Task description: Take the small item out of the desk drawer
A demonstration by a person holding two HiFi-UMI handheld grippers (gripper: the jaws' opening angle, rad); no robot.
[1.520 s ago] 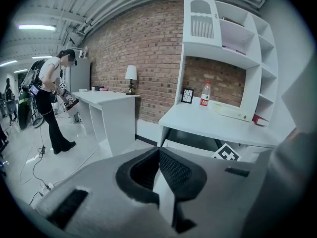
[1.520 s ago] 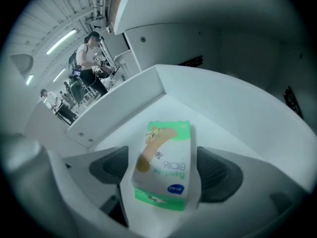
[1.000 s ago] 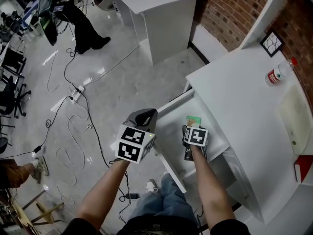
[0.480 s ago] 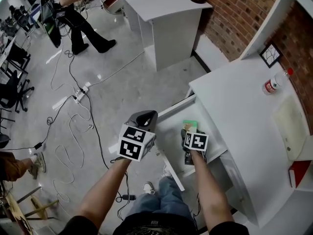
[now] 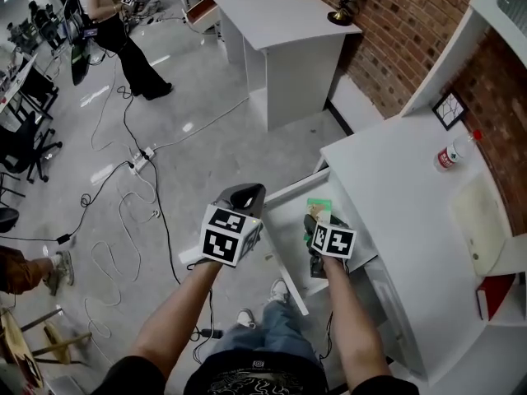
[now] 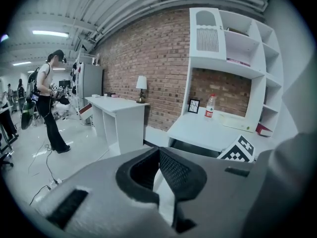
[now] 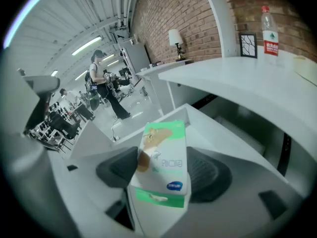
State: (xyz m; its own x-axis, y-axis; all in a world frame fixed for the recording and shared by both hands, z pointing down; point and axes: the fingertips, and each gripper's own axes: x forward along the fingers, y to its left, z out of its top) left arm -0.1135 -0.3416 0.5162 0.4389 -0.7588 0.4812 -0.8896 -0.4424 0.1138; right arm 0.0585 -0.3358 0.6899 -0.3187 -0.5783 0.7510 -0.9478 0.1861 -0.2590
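A: Where do we put the box (image 7: 166,145)?
B: Clamped between the pads of the right gripper (image 7: 163,171), over the open drawer (image 5: 292,186), left of the desk (image 5: 395,188).
A: Orientation?
B: We see its long axis running along the jaws, far end pointing away from us, printed face up.
A: And the left gripper (image 6: 158,152)?
B: Jaws together, by the drawer's left edge.

Box (image 5: 319,210) lies in the drawer (image 5: 286,219) — bottle (image 5: 445,153) stands on the desk (image 5: 387,188) beyond.
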